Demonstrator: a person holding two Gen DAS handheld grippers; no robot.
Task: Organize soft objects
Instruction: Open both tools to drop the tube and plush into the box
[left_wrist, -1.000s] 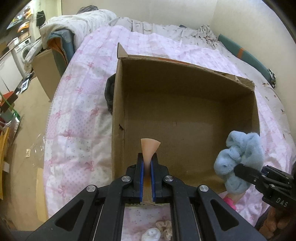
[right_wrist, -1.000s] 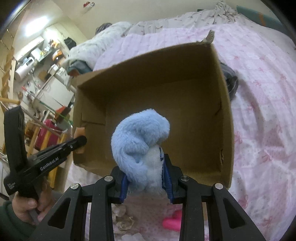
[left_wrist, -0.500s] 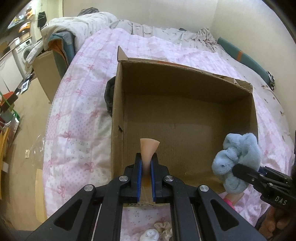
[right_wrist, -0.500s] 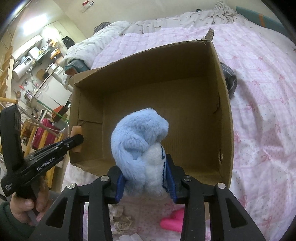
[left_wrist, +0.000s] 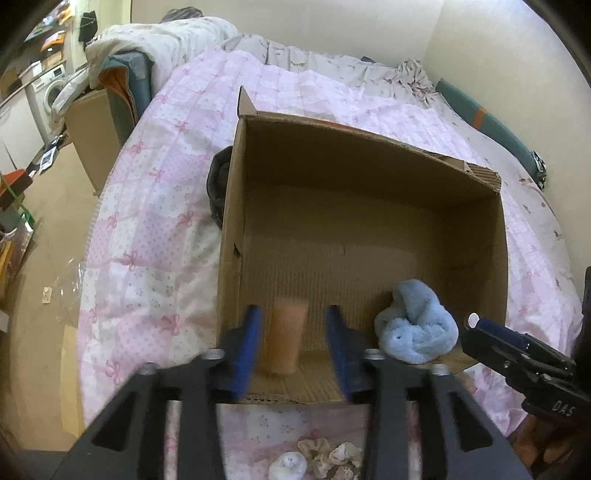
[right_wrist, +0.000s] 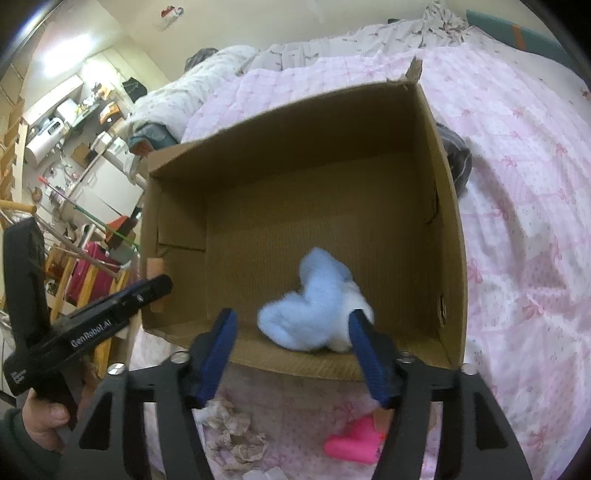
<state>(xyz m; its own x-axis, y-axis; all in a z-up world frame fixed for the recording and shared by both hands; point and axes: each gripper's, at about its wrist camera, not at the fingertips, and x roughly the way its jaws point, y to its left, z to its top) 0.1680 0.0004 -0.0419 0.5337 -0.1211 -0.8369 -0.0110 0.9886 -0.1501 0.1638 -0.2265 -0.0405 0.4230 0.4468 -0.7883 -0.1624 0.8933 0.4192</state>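
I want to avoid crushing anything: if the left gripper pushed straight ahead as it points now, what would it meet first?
Probably the peach-coloured soft piece lying between the open fingers of the left gripper, then the cardboard box floor. Depth is unclear, so this is a guess.

**Colours in view**

Cardboard box (left_wrist: 369, 206) plain brown. Plush toy (left_wrist: 415, 332) light blue with a white patch. Foam piece (left_wrist: 284, 338) peach. Quilt (left_wrist: 155, 206) pink-and-white patchwork, bow print. Gripper pads (right_wrist: 218, 350) blue on black frames. Heart-shaped item (right_wrist: 351, 445) hot pink.
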